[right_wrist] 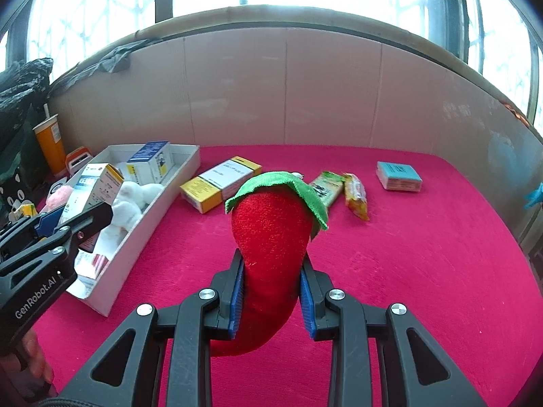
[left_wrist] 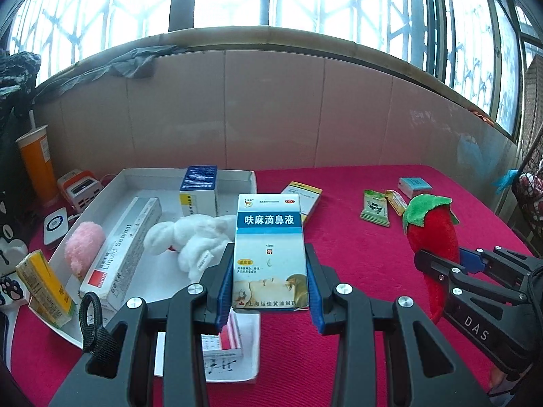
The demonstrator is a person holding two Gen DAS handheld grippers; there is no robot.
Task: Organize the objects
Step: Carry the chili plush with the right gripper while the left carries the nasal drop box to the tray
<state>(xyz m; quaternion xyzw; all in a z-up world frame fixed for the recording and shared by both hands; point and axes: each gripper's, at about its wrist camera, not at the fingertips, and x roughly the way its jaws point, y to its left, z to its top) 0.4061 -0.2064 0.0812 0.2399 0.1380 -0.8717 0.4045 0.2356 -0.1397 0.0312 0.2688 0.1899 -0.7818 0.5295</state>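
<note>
White cardboard tray (right_wrist: 163, 200) crowded: boxes, white plush toy (left_wrist: 190, 237). Red cloth surface (right_wrist: 424, 254) open front-right; yellow-white carton (right_wrist: 220, 183) and snack packets (right_wrist: 342, 190) block mid-back.

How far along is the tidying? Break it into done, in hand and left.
Done: the white tray already holds boxes, a white plush and a pink puff. In hand: the left gripper clamps a nasal-drop box near the tray; the right gripper holds the red plush chili. Left on the red cloth: a yellow-ended box, two snack packets and a small blue box.
</note>
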